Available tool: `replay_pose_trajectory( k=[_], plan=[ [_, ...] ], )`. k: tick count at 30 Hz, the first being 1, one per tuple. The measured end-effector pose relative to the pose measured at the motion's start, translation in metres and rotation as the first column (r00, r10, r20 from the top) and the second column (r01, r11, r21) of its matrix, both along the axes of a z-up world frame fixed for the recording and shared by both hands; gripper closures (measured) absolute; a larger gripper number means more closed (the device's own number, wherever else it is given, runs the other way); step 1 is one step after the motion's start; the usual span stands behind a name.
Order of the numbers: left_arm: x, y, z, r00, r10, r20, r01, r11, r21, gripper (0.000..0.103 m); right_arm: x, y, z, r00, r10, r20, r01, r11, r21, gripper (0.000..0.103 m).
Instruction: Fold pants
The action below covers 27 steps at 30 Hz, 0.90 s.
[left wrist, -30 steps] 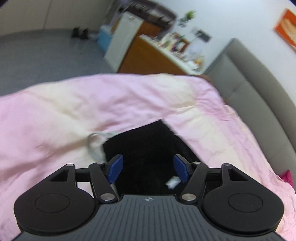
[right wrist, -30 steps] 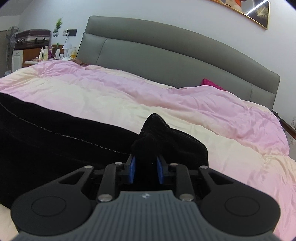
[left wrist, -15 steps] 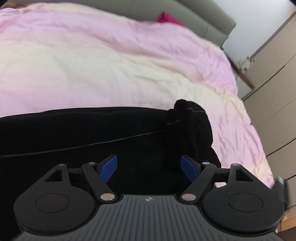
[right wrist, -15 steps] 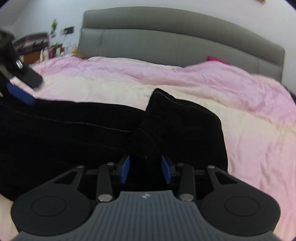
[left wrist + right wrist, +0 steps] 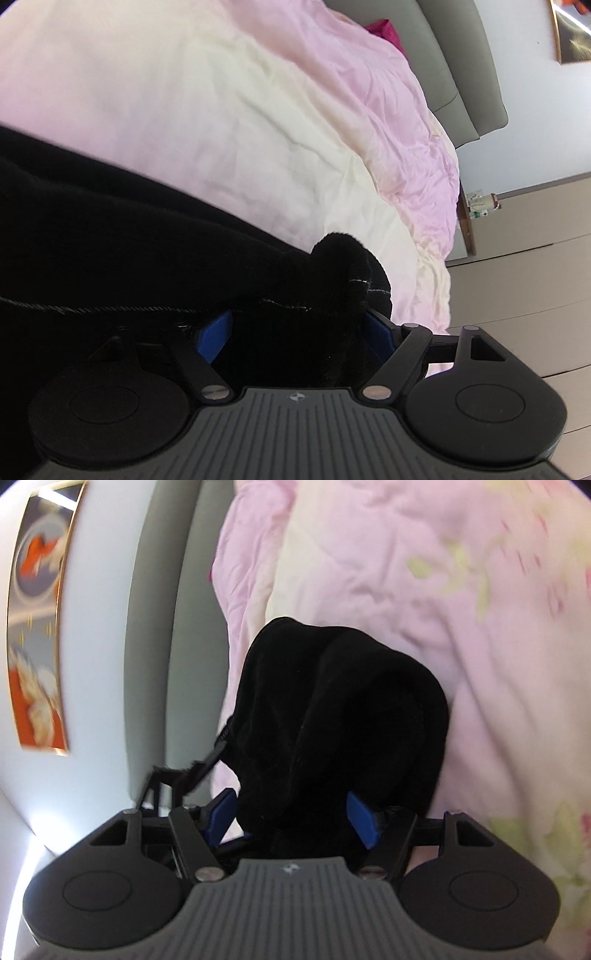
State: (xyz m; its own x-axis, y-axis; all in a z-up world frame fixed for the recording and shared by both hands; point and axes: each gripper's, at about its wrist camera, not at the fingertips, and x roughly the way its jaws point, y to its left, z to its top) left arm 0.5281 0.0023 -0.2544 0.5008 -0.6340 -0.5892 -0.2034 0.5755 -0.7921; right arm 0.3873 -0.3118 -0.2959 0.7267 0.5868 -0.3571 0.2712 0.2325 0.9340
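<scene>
The black pants lie across a pink and cream duvet on a bed. In the left wrist view a bunched end of the pants sits between the blue pads of my left gripper, whose jaws stand wide apart around the cloth. In the right wrist view a rounded black fold of the pants fills the space between the pads of my right gripper. Its jaws also stand wide apart. Part of the other gripper shows at the left of that fold.
A grey padded headboard runs along the far side of the bed, also in the right wrist view. A magenta pillow lies by it. A framed picture hangs on the wall. Beige cupboard fronts stand past the bed.
My right gripper's jaws have opened from shut on the pants end to wide apart, and its view has rolled sideways. My left gripper has swung round and moved onto the same bunched end.
</scene>
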Motion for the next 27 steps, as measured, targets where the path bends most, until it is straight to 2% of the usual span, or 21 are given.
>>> replay_pose_trajectory(
  k=[2,6,7,9,10,11,14,21,24,27],
  plan=[
    [0.001,-0.007,-0.007,1.000,-0.003,-0.018,0.003,1.000,-0.012,0.012,0.005,0.001,-0.005,1.000,-0.031,-0.001,0.031,1.000,-0.003,0.040],
    [0.000,-0.022,-0.008,0.999,-0.048,-0.007,0.048,0.998,0.035,0.012,0.016,0.003,-0.015,0.997,-0.076,0.009,0.076,0.997,-0.003,0.038],
    [-0.001,-0.025,-0.007,0.998,-0.058,0.009,0.057,0.998,0.035,0.017,0.019,0.001,-0.017,0.997,-0.081,0.012,0.081,0.997,0.005,0.036],
    [-0.006,-0.027,0.000,0.997,-0.063,0.049,0.061,0.997,0.049,0.045,0.024,0.000,-0.021,0.997,-0.067,0.030,0.067,0.998,0.002,0.045],
    [-0.008,-0.026,0.003,0.996,-0.063,0.055,0.061,0.997,0.039,0.059,0.025,-0.001,-0.021,0.998,-0.052,0.046,0.052,0.999,-0.004,0.064],
    [-0.011,-0.023,0.007,0.996,-0.058,0.060,0.057,0.998,0.019,0.066,0.025,-0.002,-0.022,0.998,-0.037,0.056,0.037,0.999,0.003,0.072],
    [-0.024,-0.019,0.025,0.993,-0.067,0.096,0.067,0.998,0.001,0.071,0.023,-0.007,-0.019,0.997,-0.034,0.064,0.030,0.997,0.065,0.084],
    [-0.077,0.012,0.077,0.983,-0.027,0.184,0.033,0.999,-0.032,0.073,0.005,0.001,0.037,0.988,0.056,0.147,-0.072,0.992,0.104,0.085],
    [-0.112,0.035,0.077,0.980,0.039,0.195,-0.029,0.998,-0.056,0.073,-0.011,0.014,0.056,0.982,0.107,0.154,-0.124,0.986,0.109,0.085],
    [-0.138,0.061,0.059,0.979,0.121,0.165,-0.110,0.991,-0.075,0.073,-0.027,0.036,0.062,0.975,0.175,0.140,-0.191,0.975,0.111,0.085]
  ],
)
